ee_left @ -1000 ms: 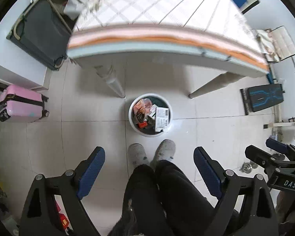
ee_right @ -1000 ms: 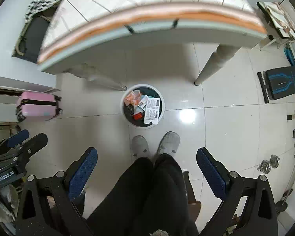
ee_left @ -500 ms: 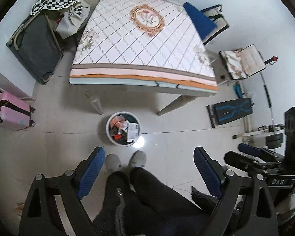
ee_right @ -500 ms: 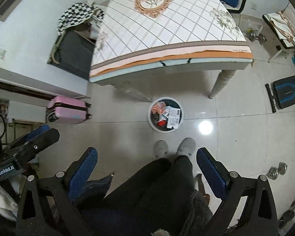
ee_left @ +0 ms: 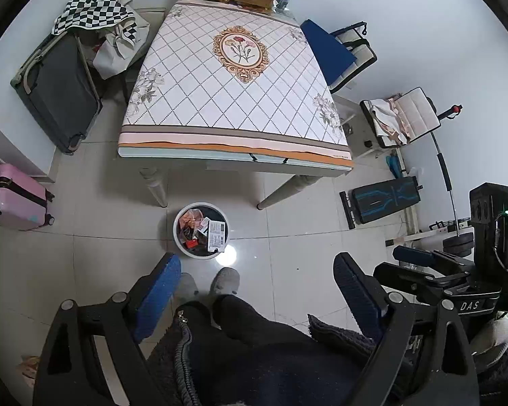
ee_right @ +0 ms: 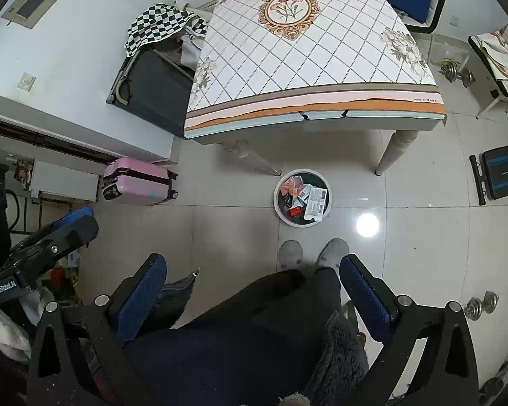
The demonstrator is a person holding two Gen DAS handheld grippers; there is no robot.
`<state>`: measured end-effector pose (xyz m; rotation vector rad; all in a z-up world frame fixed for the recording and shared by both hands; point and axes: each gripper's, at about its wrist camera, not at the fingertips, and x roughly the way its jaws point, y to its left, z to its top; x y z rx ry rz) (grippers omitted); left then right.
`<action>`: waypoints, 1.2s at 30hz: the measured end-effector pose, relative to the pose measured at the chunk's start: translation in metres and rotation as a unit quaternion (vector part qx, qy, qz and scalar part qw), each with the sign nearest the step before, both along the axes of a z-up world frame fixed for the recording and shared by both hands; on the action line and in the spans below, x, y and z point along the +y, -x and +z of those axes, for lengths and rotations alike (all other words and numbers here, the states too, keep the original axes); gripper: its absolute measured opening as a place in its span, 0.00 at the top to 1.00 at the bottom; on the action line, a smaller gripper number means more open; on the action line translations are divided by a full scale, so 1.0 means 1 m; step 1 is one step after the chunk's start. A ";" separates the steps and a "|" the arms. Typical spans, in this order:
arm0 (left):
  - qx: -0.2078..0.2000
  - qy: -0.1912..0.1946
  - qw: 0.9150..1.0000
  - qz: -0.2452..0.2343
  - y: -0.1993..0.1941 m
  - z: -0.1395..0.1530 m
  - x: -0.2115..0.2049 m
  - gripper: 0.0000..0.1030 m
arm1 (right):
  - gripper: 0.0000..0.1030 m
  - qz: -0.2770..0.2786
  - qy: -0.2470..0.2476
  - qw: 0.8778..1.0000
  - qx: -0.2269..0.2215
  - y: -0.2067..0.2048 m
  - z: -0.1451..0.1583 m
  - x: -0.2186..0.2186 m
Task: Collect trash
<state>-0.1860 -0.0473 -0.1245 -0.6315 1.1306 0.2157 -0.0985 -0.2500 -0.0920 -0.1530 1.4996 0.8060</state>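
Observation:
A round white trash bin (ee_left: 178, 237) (ee_right: 278, 211) stands on the tiled floor in front of the table, holding orange wrappers, a red scrap and a white labelled packet (ee_left: 217, 235) (ee_right: 316, 203). Both grippers hang high above the floor, well back from the bin. My left gripper (ee_left: 256, 279) is open with nothing between its blue pads. My right gripper (ee_right: 253, 280) is open too and holds nothing. The person's dark trousers and grey slippers (ee_left: 225, 280) (ee_right: 333, 250) show between the fingers in each view.
A table (ee_left: 233, 77) (ee_right: 308, 50) with a diamond-pattern cloth stands beyond the bin, boxes and packets at its far end. A pink suitcase (ee_left: 13, 196) (ee_right: 137, 184), a dark suitcase (ee_left: 57, 91), chairs, a blue mat (ee_left: 384, 199) and dumbbells (ee_right: 481, 304) ring the floor.
Both grippers have risen and pulled back from the bin, so the bin looks smaller and the whole tabletop has come into view. Both stay open and hold nothing.

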 end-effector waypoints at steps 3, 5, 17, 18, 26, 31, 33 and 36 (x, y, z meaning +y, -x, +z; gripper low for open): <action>-0.003 0.001 1.000 0.000 0.003 0.002 0.000 0.01 | 0.00 0.000 0.000 1.000 -0.001 -0.001 0.003 0.001; -0.004 0.001 1.000 0.000 0.002 0.002 0.000 0.01 | 0.00 0.001 -0.001 1.000 0.000 -0.002 0.003 0.002; -0.006 0.000 1.000 -0.002 0.000 0.004 0.001 0.01 | 0.00 0.006 -0.004 1.000 0.003 -0.004 0.006 0.008; -0.007 0.000 1.000 -0.003 0.000 0.004 0.001 0.01 | 0.00 0.006 -0.004 1.000 0.005 -0.004 0.006 0.009; -0.006 0.006 1.000 -0.017 -0.001 0.002 -0.002 0.01 | 0.00 0.002 -0.004 1.000 0.009 -0.006 0.005 0.009; -0.003 0.010 1.000 -0.026 -0.003 0.000 -0.007 0.01 | 0.00 -0.003 -0.001 1.000 0.011 -0.007 0.004 0.007; -0.003 0.012 1.000 -0.028 -0.003 -0.001 -0.008 0.01 | 0.00 -0.004 0.000 1.000 0.012 -0.008 0.004 0.005; -0.004 0.013 0.999 -0.032 -0.006 -0.002 -0.009 0.01 | 0.00 -0.008 0.000 1.000 0.012 -0.010 0.005 0.003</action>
